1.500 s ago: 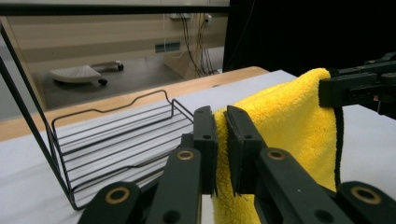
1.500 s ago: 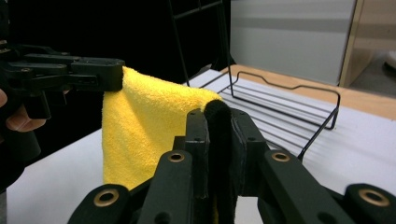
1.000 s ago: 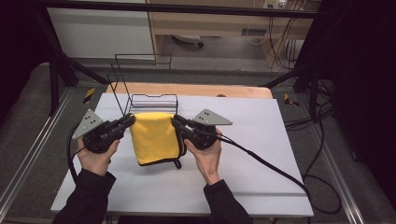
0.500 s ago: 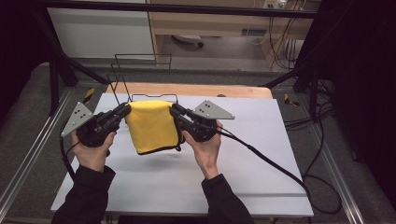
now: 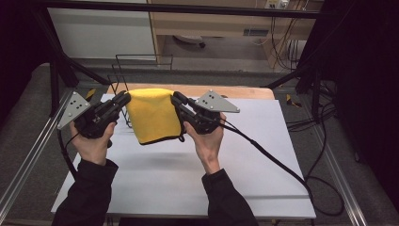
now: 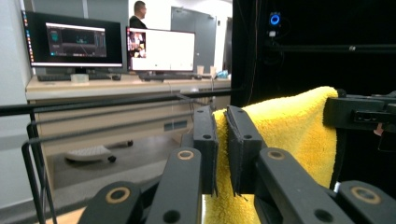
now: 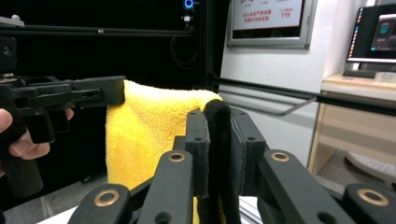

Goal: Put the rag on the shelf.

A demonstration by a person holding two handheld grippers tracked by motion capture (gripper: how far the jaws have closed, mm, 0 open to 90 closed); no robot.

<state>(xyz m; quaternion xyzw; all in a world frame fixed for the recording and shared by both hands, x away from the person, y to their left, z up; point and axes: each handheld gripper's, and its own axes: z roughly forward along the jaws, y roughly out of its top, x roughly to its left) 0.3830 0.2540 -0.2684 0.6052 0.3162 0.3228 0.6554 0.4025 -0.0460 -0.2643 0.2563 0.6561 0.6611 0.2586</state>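
Table (image 5: pixel 263 155): broad, flat, white, matte; wooden board (image 5: pixel 235 91) along the far edge; grey floor matting on either side.
Wire rack (image 5: pixel 123 77): thin black rod, open rectangular frames, upright at the far left of the table, just behind the cloth; top bar close to the raised hem.
Yellow cloth (image 5: pixel 153 115): soft, fluffy microfibre, folded double, hanging clear of the table between the two grippers, top edge stretched level, lower edge loose and slightly curled; dark trim at the right corner.
Left gripper (image 5: pixel 123 99): black, hard plastic, grey three-cornered plate on top; clamped on the cloth's upper left corner, yellow pile squeezed between the pads in the left gripper view (image 6: pixel 223 144).
Right gripper (image 5: pixel 176 99): same build, cable trailing off to the right; closed on the upper right corner, dark hem pinched between the pads in the right gripper view (image 7: pixel 219 149).
Step in hand: likely carrying the lifted cloth towards the rack for draping over a bar.
Next move: probably both corners forward and a little higher together, top edge kept taut and level, cloth passed over the bar, then lowered so that the halves hang on either side before release.
Risk: limp fabric, likely to sag or snag on the wires with uneven hands.
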